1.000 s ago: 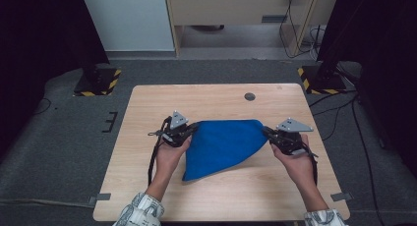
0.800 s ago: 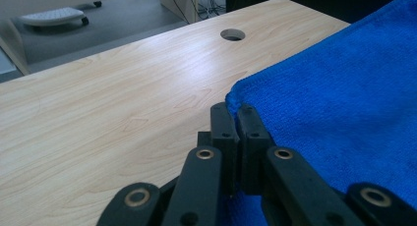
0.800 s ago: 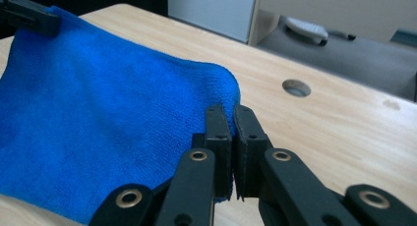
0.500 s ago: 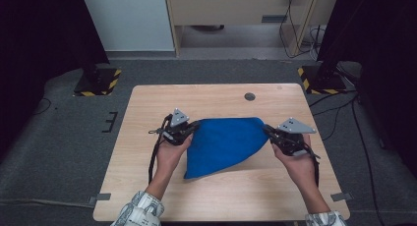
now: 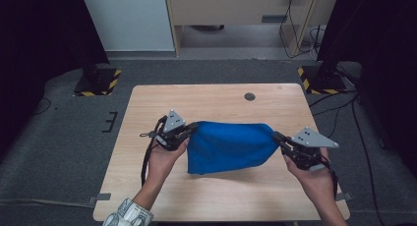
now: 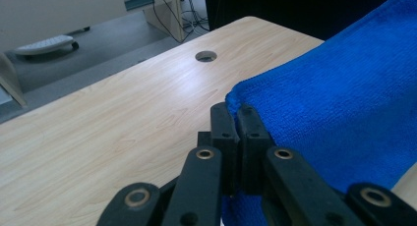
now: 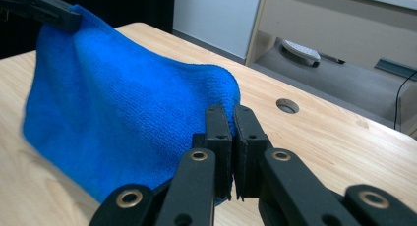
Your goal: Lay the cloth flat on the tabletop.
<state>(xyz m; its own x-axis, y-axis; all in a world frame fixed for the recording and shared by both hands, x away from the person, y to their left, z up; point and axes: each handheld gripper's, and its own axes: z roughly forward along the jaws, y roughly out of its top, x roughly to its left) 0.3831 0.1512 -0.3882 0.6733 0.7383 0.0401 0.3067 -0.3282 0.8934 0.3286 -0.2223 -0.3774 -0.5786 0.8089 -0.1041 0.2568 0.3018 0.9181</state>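
A blue cloth (image 5: 228,146) hangs stretched between my two grippers above the wooden table (image 5: 216,103). My left gripper (image 5: 193,129) is shut on the cloth's left top corner; in the left gripper view its jaws (image 6: 237,113) pinch the blue cloth (image 6: 344,98). My right gripper (image 5: 276,136) is shut on the right top corner, and the right gripper view has its jaws (image 7: 232,113) clamped on the cloth (image 7: 123,103). The left gripper's fingers (image 7: 54,12) also appear far off in that view. The cloth's lower edge sags toward the tabletop.
A round cable hole (image 5: 250,96) sits in the table near its far edge. Two stands with yellow-black bases (image 5: 96,81) (image 5: 322,78) flank the table on the floor. A cabinet (image 5: 236,10) stands beyond.
Both grippers have risen and drawn apart, lifting the cloth off the table and pulling its top edge taut. Their jaws stayed shut on the corners.
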